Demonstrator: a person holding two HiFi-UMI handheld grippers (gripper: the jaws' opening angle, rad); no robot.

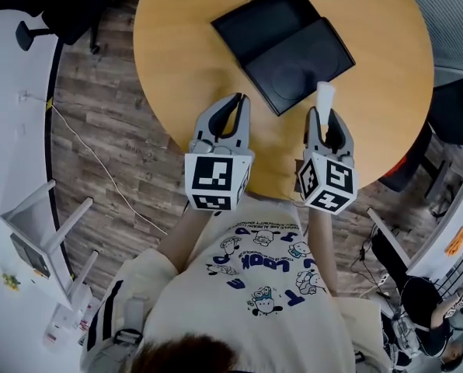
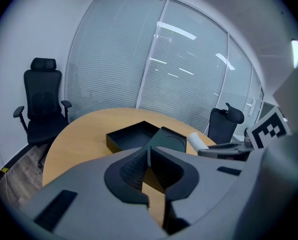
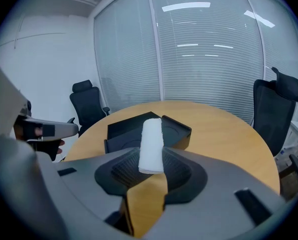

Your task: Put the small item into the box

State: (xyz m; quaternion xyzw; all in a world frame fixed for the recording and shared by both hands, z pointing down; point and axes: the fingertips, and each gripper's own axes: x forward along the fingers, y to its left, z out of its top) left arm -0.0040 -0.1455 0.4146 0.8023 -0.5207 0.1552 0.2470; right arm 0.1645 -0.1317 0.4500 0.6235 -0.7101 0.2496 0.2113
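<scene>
Small item [image 3: 151,144]: a short white roll, soft-looking like rolled cloth or paper, with plain ends.
Item's state: gripped at its lower end between the fingers of the right gripper [image 1: 325,120], lifted clear of the tabletop [image 1: 177,68].
Item's pose: roughly upright, with its free end pointing away from the person.
Item's place: near right of the box, over the tabletop's near edge.
Box [image 1: 262,20]: black, shallow, rectangular and open, with nothing visible inside.
Box's parts: the walled tray lies far left. A flatter half [image 1: 300,64] with a round recess touches it on the near right.
Box's place: flat on the round wooden tabletop, set at an angle.
</scene>
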